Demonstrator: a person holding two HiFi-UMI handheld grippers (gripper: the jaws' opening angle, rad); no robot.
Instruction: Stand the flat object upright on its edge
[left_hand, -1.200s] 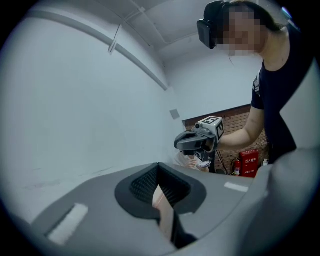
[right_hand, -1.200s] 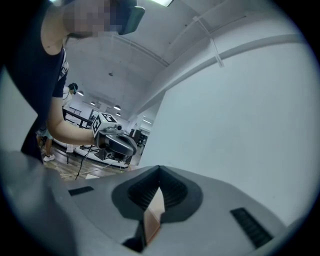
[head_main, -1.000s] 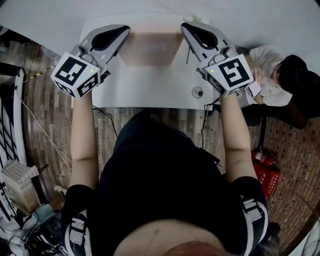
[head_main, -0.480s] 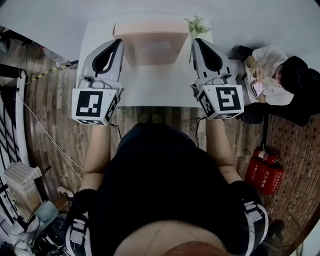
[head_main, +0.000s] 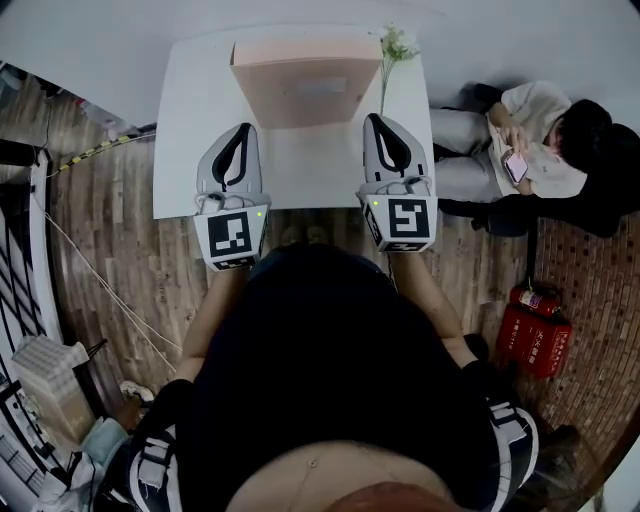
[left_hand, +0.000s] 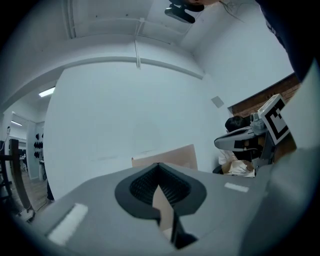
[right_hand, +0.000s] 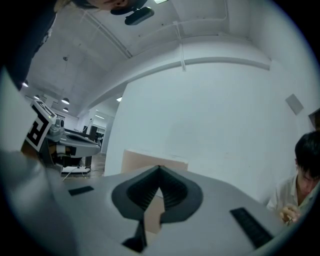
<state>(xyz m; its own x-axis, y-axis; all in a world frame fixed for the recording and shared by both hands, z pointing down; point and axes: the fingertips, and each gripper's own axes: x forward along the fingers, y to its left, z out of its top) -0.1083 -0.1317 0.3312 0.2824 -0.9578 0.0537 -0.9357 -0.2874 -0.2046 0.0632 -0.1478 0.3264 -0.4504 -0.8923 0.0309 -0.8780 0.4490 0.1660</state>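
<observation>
Tan flat cardboard panel (head_main: 305, 90): far edge of white worktop (head_main: 195, 120), apparently already standing on its edge. Left gripper (head_main: 241, 130), right gripper (head_main: 381, 120): near edge, tongs closed tight, empty. Standing step judged done; next calls only for keeping clear.

2 grippers (head_main: 243, 130) (head_main: 376, 120); 1 flat obj (head_main: 300, 85); 1 table (head_main: 190, 110).

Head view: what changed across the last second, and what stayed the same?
The left gripper and the right gripper both drew back from beside the beige box toward the person, ending over the near edge of the table. Nothing was gripped or released: both jaws are shut and empty. The box and the flower sprig kept their places at the far side.
</observation>
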